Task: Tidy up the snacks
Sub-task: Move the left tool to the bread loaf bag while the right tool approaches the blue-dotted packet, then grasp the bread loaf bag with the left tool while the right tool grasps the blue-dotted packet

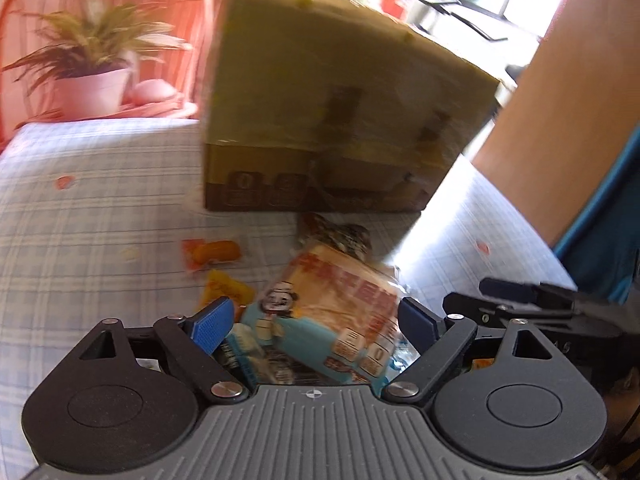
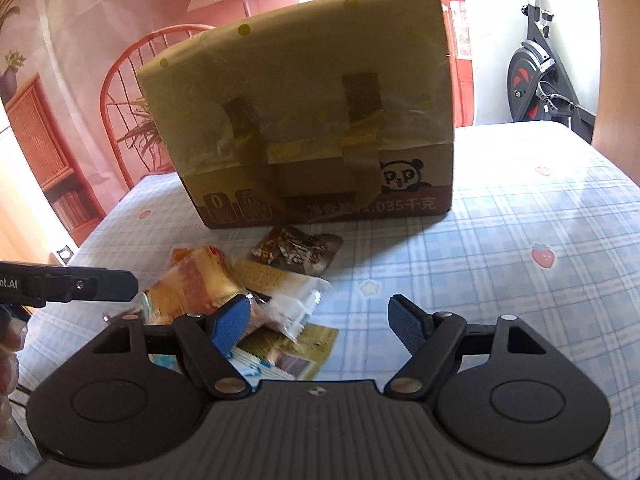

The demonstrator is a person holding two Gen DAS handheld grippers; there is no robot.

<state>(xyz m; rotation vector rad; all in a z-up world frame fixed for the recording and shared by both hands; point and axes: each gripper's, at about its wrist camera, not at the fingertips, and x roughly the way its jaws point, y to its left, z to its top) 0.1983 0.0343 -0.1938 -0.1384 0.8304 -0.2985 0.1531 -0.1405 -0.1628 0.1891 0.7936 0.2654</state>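
You are at the pick-up stage: both grippers hang low over the pile of snack packets on the checked tablecloth (image 2: 520, 216) of the table, and nothing is gripped yet.

Your left gripper (image 1: 316, 320) stands with its fingers wide apart, straddling the big bread packet with the panda print (image 1: 332, 312). The blue pads sit on either side of that packet, but I cannot see them pressing it, so I judge it to be lying loose on the pile. Beyond it lie a brown patterned packet (image 1: 340, 236), close to the foot of the box, and two small orange packets (image 1: 212, 254) off to the left.

Your right gripper (image 2: 320, 324) also has its fingers spread, less widely, with nothing between them but cloth and the corner of a flat gold sachet (image 2: 296, 348). Its left finger (image 2: 232, 326) lies over the edge of the white cracker packet (image 2: 280, 292).

The taped cardboard box with the panda logo (image 2: 304, 120) stands closed just behind the pile. I take it as the place for the snacks, though its flap looks taped down, so you may have to open it first.

Next, I would close the left fingers squarely across the bread packet's width; it is soft and crinkly, so squeeze gently. Shift the right gripper left to centre on the cracker packet before closing.
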